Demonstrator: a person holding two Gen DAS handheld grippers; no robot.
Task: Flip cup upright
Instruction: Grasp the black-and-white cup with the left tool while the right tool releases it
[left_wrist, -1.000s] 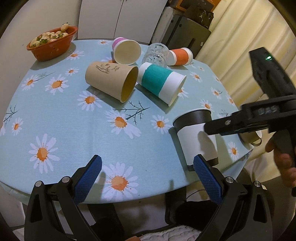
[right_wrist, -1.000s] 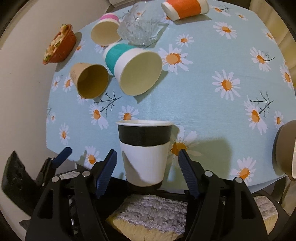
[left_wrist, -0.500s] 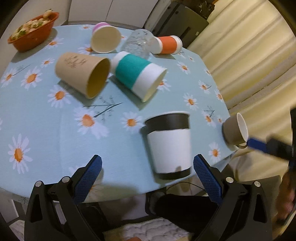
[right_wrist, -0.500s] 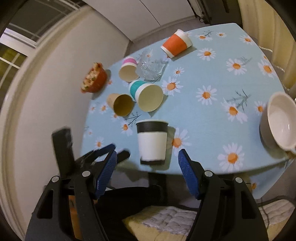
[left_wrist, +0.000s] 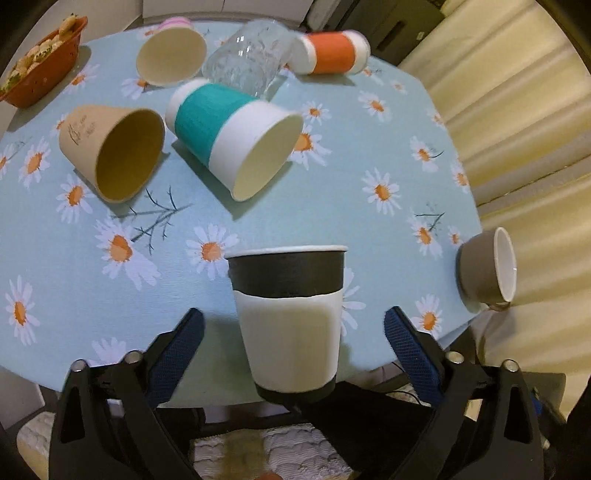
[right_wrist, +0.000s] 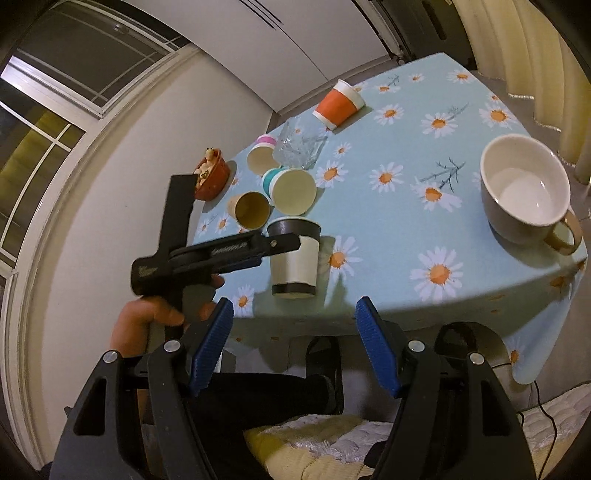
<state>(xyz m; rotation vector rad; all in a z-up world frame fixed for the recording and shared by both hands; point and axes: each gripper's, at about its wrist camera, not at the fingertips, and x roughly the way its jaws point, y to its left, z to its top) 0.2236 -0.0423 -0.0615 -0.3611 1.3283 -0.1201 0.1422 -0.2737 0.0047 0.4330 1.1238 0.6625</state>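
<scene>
Both tongs, left gripper (left_wrist: 293, 328) and right gripper (right_wrist: 295, 336), are wide apart, holding nothing. Upright black-and-white paper cup (left_wrist: 290, 317) looks light and squashy; hold its middle gently.

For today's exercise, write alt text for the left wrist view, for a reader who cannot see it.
An open left gripper frames an upright black-and-white paper cup near the edge of a daisy-print tablecloth, its fingers clear of the cup. Behind it, a teal cup, a brown cup, an orange cup and a glass lie on their sides.
</scene>
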